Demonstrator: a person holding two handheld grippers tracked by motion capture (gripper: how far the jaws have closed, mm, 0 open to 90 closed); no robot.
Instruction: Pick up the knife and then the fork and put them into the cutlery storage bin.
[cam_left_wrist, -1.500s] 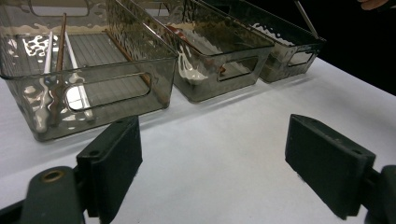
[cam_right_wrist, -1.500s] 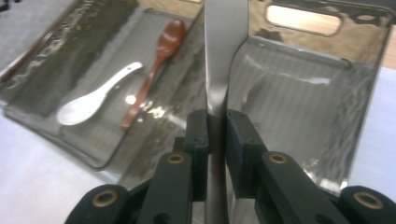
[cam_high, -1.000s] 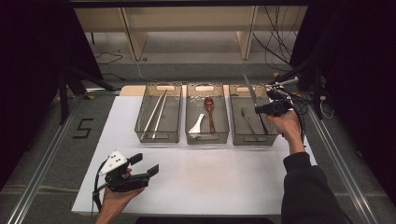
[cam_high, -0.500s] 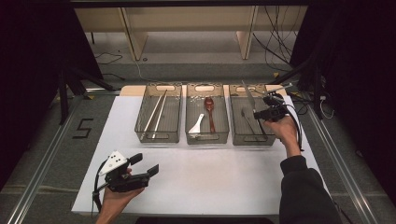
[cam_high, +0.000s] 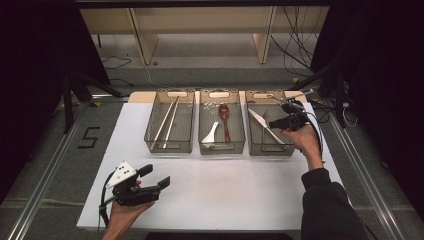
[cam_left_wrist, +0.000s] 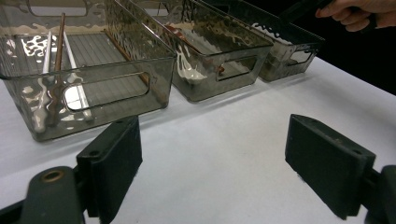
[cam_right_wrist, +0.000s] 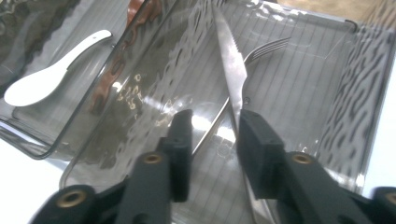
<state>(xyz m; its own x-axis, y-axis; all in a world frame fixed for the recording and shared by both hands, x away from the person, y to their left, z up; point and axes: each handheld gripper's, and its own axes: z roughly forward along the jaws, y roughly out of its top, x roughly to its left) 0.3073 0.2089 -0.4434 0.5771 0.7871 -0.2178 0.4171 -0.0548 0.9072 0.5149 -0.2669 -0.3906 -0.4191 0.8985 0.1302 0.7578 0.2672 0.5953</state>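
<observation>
Two pieces of cutlery lie in the right-hand bin (cam_high: 287, 150): a table knife (cam_right_wrist: 232, 70) and a fork (cam_right_wrist: 261, 49), both thin, stiff steel, light and slippery (my guess is they would skate on the ribbed floor if nudged). The knife's handle end, nearest the right gripper (cam_right_wrist: 210, 135), looks the safest place to pinch, across its flat sides. In the high view the knife (cam_high: 265, 125) runs on a long axis from about ten o'clock to four o'clock, blade tip toward ten. The right gripper's jaws have just been opening and now stand partly spread over the knife and fork handles, pressing nothing. At seven o'clock on the white table sheet (cam_high: 240, 190), the left gripper (cam_high: 155, 176) rests with jaws wide apart, empty.
</observation>
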